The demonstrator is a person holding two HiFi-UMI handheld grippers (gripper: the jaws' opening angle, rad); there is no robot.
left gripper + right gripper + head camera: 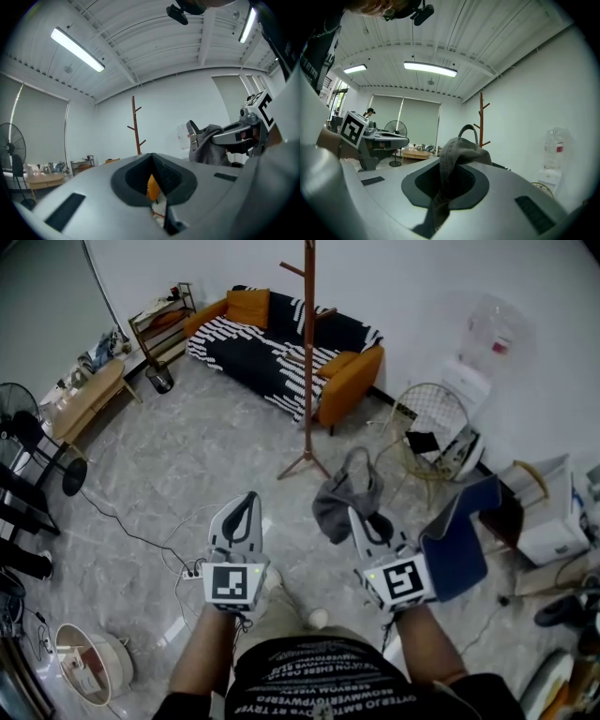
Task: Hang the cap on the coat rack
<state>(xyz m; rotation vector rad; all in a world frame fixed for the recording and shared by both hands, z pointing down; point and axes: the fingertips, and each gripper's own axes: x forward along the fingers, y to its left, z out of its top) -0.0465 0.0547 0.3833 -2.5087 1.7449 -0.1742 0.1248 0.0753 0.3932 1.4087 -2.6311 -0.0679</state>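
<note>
Beyond grey marbled floor, coat rack fronts striped sofa.

Grey left gripper, right gripper; black lettered shirt.

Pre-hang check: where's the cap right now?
Head view, right of centre: the grey cap is clamped in the right gripper, held above the floor short of the wooden coat rack, whose base stands just beyond it to the left.
</note>
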